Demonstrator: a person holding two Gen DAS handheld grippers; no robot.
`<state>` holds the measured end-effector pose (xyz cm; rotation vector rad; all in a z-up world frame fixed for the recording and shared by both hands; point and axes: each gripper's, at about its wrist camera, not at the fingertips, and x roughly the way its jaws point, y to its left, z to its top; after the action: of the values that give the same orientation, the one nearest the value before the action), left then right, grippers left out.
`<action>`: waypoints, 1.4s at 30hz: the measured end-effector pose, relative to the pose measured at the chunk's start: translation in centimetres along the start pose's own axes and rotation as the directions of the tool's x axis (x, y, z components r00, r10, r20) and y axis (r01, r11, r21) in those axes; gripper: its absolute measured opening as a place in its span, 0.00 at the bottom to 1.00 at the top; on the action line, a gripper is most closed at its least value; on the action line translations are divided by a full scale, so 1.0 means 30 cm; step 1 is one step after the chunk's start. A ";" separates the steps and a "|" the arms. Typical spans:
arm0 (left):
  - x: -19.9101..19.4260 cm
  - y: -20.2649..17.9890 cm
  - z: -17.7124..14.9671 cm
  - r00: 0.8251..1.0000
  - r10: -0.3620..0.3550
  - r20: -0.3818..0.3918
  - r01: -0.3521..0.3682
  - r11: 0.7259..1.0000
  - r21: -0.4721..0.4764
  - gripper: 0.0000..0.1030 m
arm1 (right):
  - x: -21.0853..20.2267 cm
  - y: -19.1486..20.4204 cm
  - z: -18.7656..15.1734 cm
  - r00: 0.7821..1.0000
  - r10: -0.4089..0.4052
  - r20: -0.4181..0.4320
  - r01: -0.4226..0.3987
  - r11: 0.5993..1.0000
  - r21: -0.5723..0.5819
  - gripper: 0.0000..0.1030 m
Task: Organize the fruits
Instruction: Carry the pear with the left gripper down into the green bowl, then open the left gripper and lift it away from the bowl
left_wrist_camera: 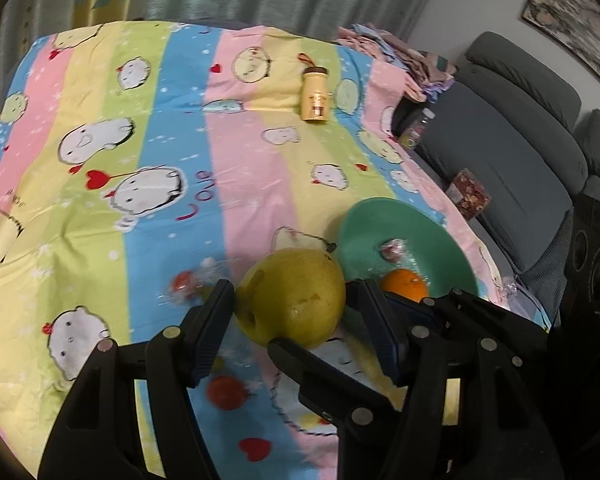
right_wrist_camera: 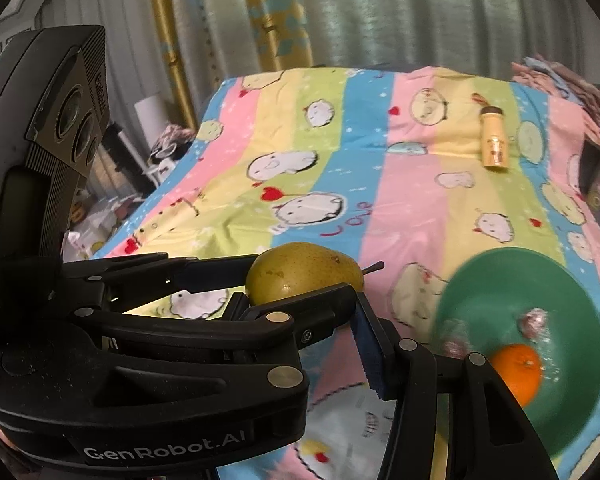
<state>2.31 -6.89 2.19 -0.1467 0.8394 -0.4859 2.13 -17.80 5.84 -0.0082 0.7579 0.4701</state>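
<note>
My left gripper (left_wrist_camera: 292, 300) is shut on a yellow-green pear (left_wrist_camera: 292, 296) and holds it above the striped cartoon cloth, just left of a green bowl (left_wrist_camera: 380, 220). The bowl holds an orange (left_wrist_camera: 404, 283) and a wrapped candy (left_wrist_camera: 392, 249). In the right wrist view the left gripper (right_wrist_camera: 300, 280) with the pear (right_wrist_camera: 304, 272) crosses the foreground, left of the bowl (right_wrist_camera: 500, 276) with the orange (right_wrist_camera: 518, 372). Of my right gripper only one blue-padded finger (right_wrist_camera: 370, 356) shows; its other finger is hidden.
A small red fruit (left_wrist_camera: 226, 392) and a wrapped red one (left_wrist_camera: 182, 284) lie on the cloth below the left gripper. A yellow bottle (left_wrist_camera: 315, 94) lies at the far side of the cloth. A grey sofa (left_wrist_camera: 520, 152) with a patterned box (left_wrist_camera: 470, 194) stands right.
</note>
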 end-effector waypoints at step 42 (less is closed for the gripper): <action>0.283 -0.308 0.046 0.992 -0.067 -0.108 0.081 0.988 0.134 0.76 | -0.092 -0.419 -0.111 0.989 -0.145 -0.018 0.145 0.963 0.226 0.54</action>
<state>4.87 -19.10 0.25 -0.0249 0.9009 -0.6242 3.38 -30.77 3.23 0.1484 0.8024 0.2425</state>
